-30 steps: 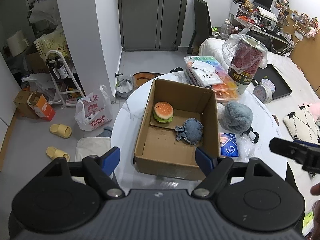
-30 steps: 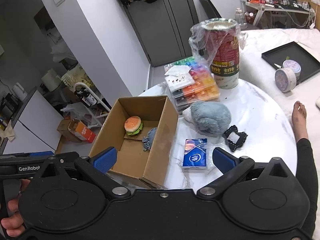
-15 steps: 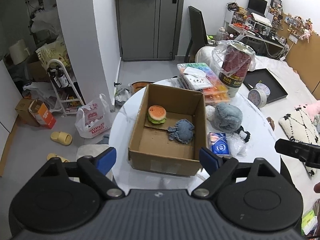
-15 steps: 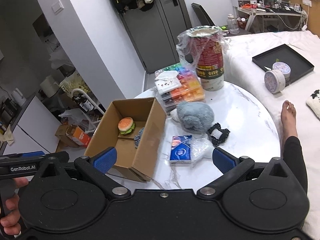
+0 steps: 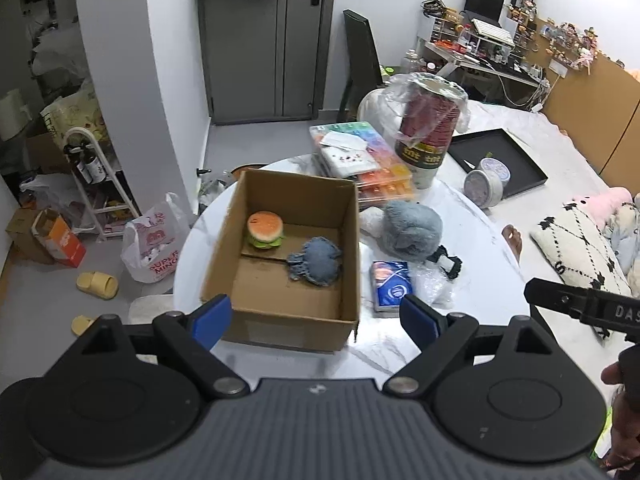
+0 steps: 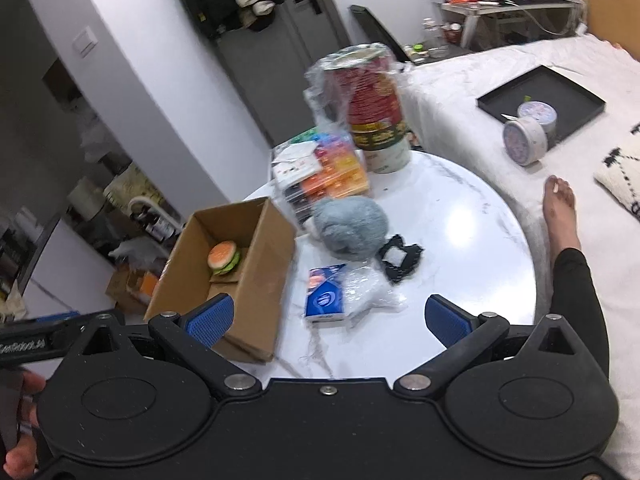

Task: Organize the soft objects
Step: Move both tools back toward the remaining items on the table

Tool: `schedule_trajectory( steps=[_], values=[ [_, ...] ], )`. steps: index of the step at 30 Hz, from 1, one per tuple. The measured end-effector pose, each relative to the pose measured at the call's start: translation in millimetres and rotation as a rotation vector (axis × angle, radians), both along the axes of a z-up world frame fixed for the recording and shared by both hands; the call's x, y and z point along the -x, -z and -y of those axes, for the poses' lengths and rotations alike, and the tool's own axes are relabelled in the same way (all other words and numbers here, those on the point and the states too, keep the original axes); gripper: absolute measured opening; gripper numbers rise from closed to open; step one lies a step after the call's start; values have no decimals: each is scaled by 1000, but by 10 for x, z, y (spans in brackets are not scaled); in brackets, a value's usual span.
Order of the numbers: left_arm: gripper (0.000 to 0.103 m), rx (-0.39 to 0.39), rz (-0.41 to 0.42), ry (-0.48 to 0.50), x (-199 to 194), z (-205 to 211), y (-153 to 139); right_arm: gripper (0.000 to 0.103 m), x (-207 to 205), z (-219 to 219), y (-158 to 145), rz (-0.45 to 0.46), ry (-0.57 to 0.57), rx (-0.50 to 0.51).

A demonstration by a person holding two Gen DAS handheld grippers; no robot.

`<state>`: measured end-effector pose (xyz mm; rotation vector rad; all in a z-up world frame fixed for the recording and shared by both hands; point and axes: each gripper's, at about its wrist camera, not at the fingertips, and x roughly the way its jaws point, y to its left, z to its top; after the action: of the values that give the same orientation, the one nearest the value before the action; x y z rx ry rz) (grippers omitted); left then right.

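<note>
An open cardboard box (image 5: 248,216) (image 6: 276,256) sits on the round white table (image 5: 472,224) (image 6: 472,232). Inside it lie a plush burger (image 5: 265,229) (image 6: 223,257) and a blue-grey plush (image 5: 317,261). A fluffy grey plush (image 5: 412,230) (image 6: 350,227) lies on the table right of the box. My left gripper (image 5: 316,316) is open and empty, above the box's near edge. My right gripper (image 6: 327,316) is open and empty, above the table's near side.
Beside the grey plush lie a blue tissue pack (image 5: 390,288) (image 6: 324,298), crumpled clear plastic (image 6: 368,292) and a black scrunchie (image 6: 400,258). A colourful organiser case (image 5: 362,166) and a wrapped red can (image 5: 428,132) stand at the back. A bare foot (image 6: 560,208) rests at the right.
Both grippers have pulled back and risen from the table, so the box and plush look farther off. The objects themselves have not moved.
</note>
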<state>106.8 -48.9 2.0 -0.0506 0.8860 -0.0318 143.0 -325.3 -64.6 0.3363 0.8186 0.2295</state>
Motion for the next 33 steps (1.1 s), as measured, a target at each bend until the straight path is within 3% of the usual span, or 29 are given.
schedule_trajectory(
  steps=[7, 11, 22, 30, 33],
  values=[
    [90, -2, -9, 26, -107, 204, 33, 103, -66, 205, 122, -20, 31, -34],
    [99, -26, -25, 44, -188, 354, 65, 103, -116, 317, 193, -36, 46, -68],
    [100, -22, -31, 39, -425, 625, 133, 102, -296, 476, 376, -63, 70, -106],
    [97, 8, -48, 48, -644, 841, 256, 84, -498, 606, 597, -114, 89, -157],
    [95, 17, -62, 47, -736, 939, 331, 82, -553, 665, 648, -122, 102, -167]
  ],
)
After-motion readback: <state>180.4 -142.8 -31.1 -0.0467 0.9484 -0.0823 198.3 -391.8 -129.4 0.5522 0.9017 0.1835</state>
